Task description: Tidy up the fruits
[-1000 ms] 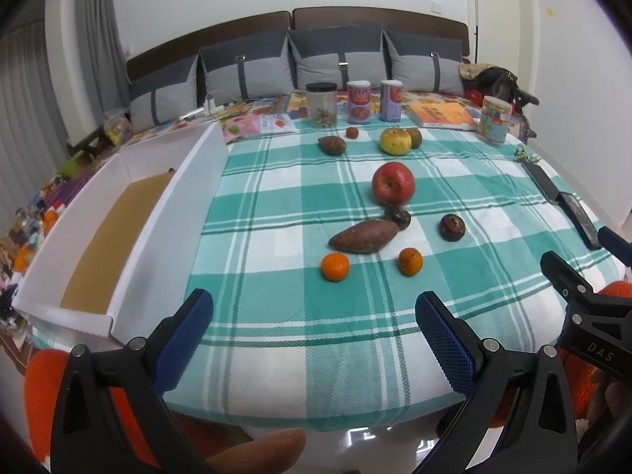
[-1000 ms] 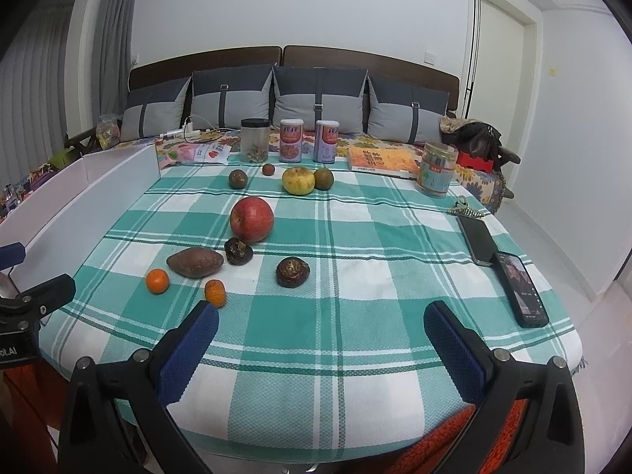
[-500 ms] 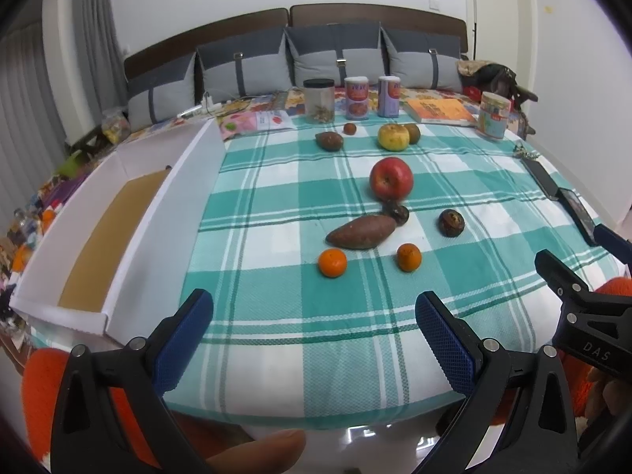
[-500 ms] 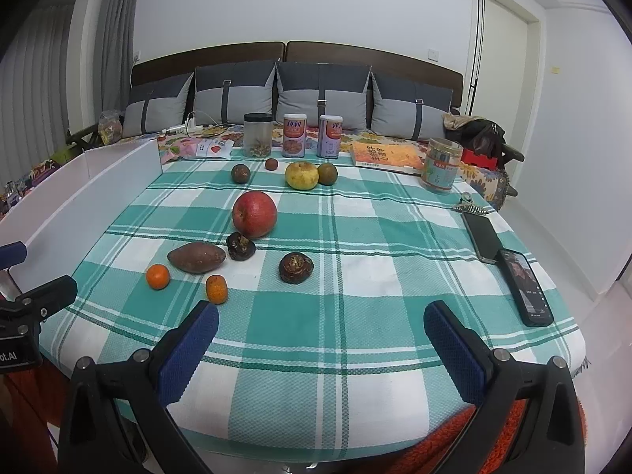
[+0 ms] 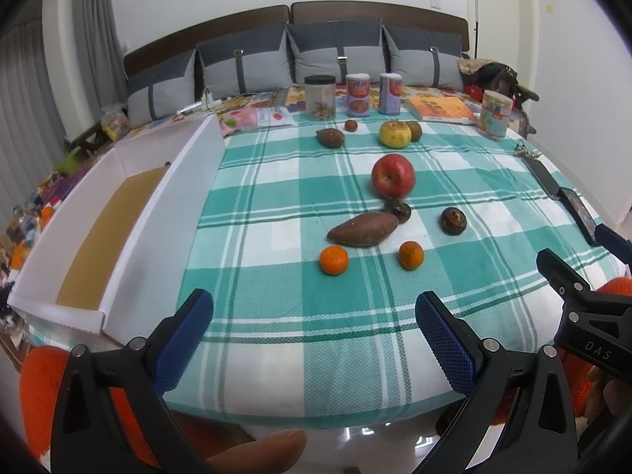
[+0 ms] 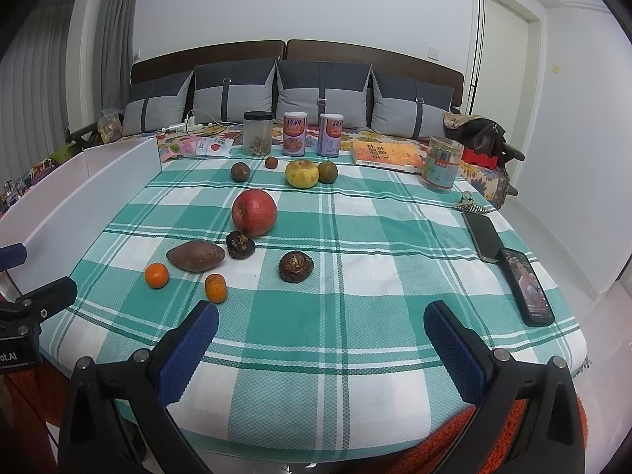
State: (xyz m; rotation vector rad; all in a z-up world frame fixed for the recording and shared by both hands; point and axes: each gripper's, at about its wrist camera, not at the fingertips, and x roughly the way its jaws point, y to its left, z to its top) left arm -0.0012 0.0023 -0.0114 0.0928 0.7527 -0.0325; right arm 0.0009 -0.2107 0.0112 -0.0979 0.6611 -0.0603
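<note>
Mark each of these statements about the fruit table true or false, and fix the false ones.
1. Both grippers are empty and open. True: the left gripper and right gripper hold nothing.
2. The white box already holds fruit. False: no fruit shows inside, only its brown base.
3. The red apple sits among the cans at the far edge. False: it lies mid-table, near the sweet potato.
4. Two small oranges lie nearest the grippers. True.
5. Two phones lie on the right side of the tablecloth. True.

Far end of the white box (image 6: pixel 79 197) behind its own wall.
</note>
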